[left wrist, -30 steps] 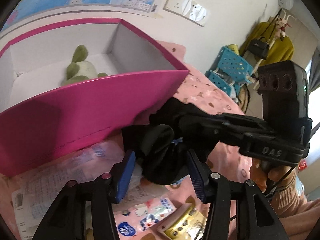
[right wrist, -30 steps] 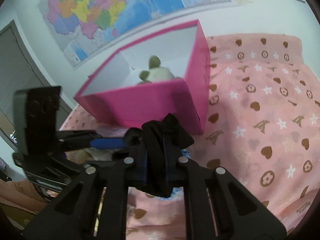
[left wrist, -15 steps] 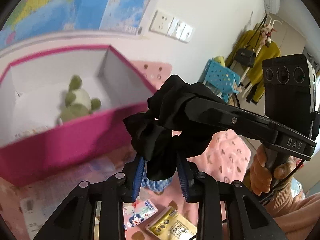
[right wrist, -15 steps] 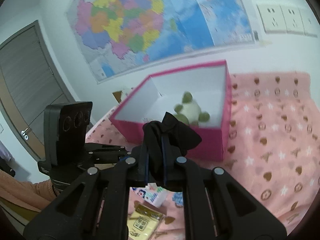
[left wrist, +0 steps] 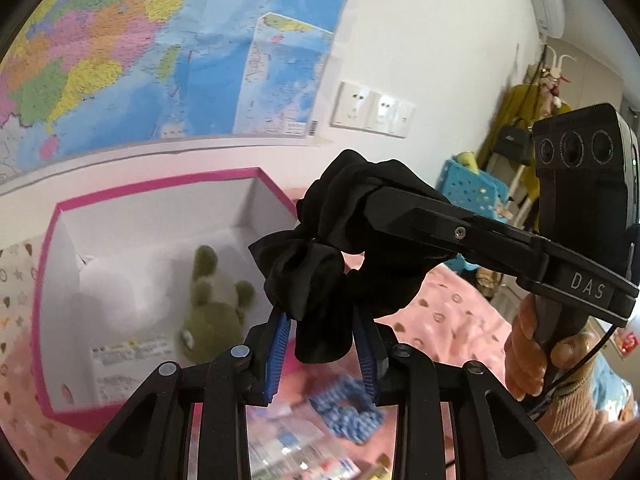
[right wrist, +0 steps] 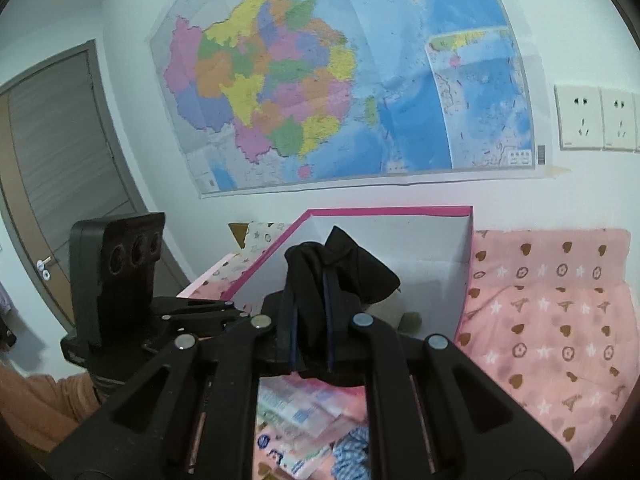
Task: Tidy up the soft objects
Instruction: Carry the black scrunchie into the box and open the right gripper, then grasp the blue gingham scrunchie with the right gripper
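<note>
Since a second ago we have lifted the black scrunchie (left wrist: 340,256) off the pink bedspread (right wrist: 552,320), and our left claw (left wrist: 324,344) has been closing its blue pads onto the lower fold. Now both claws carry it in the air: the left one pinches the hanging loop from below, the right claw (right wrist: 312,320) is nearly closed on the other end, cloth bunched between its pads. We judge this the carrying step, with the drop still to come. The scrunchie hangs in front of the pink box (left wrist: 160,188), about level with its rim, where a green plush toy (left wrist: 212,304) already lies. Next we need to bring it over the open box and let both claws part. A blue scrunchie (left wrist: 348,404) waits on the bedspread below.
</note>
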### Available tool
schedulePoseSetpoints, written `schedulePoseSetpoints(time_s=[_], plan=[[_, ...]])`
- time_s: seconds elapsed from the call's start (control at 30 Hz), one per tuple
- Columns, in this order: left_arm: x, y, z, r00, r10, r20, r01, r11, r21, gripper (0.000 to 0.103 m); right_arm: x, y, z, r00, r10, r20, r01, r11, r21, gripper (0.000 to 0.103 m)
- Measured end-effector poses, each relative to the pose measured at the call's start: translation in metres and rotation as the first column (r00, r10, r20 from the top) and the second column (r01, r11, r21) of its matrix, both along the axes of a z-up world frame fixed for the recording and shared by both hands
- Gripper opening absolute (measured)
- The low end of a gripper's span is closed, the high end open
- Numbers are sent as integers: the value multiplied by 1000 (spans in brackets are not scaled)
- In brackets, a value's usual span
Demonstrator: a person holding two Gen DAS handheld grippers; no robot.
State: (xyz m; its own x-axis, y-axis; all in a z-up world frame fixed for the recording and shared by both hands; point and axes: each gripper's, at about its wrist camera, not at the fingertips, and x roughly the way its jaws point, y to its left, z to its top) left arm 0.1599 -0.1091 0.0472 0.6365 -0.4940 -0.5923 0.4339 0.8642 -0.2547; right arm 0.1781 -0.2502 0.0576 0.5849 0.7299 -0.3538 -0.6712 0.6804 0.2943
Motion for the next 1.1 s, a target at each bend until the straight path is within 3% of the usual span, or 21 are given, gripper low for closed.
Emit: schedulePoseSetpoints(time_s=[0.23,0.3,0.47,0.67,0.8,1.1], plan=[[31,1,-17,997,60,-52,-57,997,55,31,39,8,-25,995,-69,-76,64,996,-67,16],[37,2,-25,994,79,-81,-74,995,67,33,47,11,-35,990,-93,-106,80,990,-117,27],[41,12,-39,987,106,-118,-101,994,51,34,54,13,-58,976,-188,-112,156,956,-247,40],[24,16,-36,990,115,-79,-111,993,48,37,42,-1,-55,974,-192,-116,165,964,-208,40],[10,19,-30,994,103,-42,-101,994,39,46,24,-10,-49,979,-169,-113,150,975,-163,41],[-33,24,-20,998,65,11,-65,998,21,48,-23,-21,-48,989,-55,-139,44,995,-85,45]])
